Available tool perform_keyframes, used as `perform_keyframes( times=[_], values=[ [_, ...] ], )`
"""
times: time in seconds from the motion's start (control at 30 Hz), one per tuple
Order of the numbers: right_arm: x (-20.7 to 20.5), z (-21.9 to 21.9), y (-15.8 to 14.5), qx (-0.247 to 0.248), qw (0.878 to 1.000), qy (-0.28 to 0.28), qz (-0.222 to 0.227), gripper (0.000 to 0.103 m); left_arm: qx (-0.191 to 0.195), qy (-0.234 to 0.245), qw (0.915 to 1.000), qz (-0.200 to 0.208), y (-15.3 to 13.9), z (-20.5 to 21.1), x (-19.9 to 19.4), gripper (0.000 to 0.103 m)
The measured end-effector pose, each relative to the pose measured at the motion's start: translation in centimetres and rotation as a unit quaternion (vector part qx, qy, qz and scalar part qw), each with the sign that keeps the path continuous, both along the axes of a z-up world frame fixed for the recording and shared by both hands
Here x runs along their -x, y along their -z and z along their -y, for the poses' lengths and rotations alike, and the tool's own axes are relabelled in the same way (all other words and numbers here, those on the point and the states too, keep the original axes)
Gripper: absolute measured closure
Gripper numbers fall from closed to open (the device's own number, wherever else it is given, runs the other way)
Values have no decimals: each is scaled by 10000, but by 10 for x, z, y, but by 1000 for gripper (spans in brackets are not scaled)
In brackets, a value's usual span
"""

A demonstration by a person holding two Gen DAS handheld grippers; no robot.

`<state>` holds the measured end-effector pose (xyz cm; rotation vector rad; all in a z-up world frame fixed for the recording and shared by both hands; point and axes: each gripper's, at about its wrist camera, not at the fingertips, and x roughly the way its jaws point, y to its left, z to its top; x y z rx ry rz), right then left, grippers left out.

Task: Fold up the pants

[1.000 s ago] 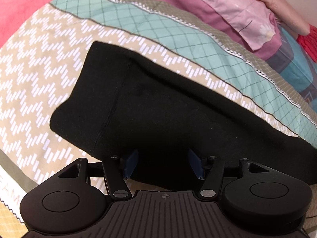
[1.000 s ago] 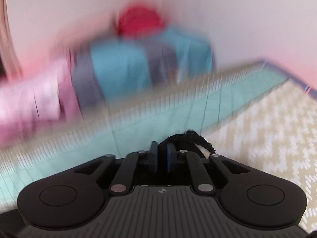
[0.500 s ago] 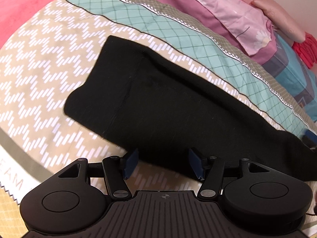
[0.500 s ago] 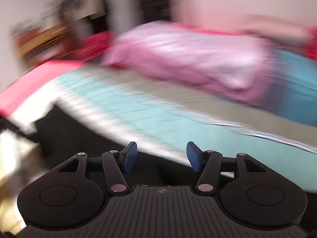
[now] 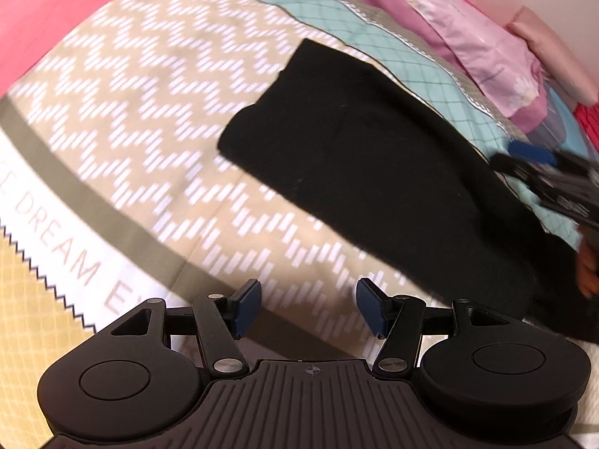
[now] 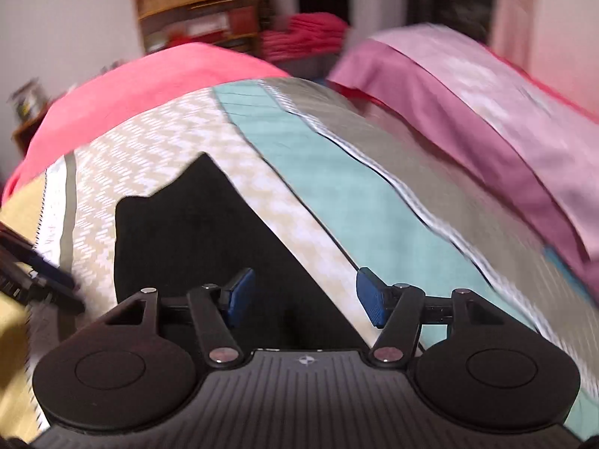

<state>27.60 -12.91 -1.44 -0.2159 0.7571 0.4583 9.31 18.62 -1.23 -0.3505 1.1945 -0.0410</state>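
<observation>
With the pants (image 5: 374, 172) laid long on the bed (image 5: 157, 119), the left gripper (image 5: 307, 308) spread empty and the right gripper (image 6: 301, 299) jaws opening over cloth, only one layer might get pinched, so the fold could be dragged crooked.

The left black two-finger gripper with blue pads (image 5: 307, 308) fills the bottom of its own view, jaws spread wide, nothing between them; in the right wrist view it shows blurred at the left edge (image 6: 48, 278); the right black two-finger gripper with blue pads (image 6: 304, 301) sits at the bottom of its view, jaws opening, pads pressing on nothing; in the left wrist view it enters at the right edge (image 5: 531, 153), a person's hand (image 5: 586, 265) just below it.
</observation>
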Motion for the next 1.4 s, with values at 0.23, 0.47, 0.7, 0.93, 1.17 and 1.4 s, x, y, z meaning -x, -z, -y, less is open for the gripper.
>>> perform_keyframes(
  times=[0.23, 0.47, 0.7, 0.93, 1.17, 1.4],
  values=[
    [-49, -91, 38, 340, 9979, -501, 249, 56, -100, -143, 9998, 119, -9, -14, 16, 0],
    [15, -83, -14, -480, 9847, -1393, 929, 96, 49, -338, 9991, 238, -9, -33, 31, 0],
    [-18, -99, 27, 33, 9930, -1141, 307, 96, 3, -126, 9993, 365, -16, -24, 24, 0],
    [-42, -112, 49, 503, 9901, -1295, 175, 88, -215, 69, 9980, 599, -23, -17, -3, 0],
    [-9, 7, -21, -307, 9962, 601, 553, 72, -290, 621, 9931, 950, -27, 7, -61, 0],
    [89, 106, 0, 79, 9834, 1811, -77, 68, -542, 877, 9928, 613, 11, 26, -101, 0]
  ],
)
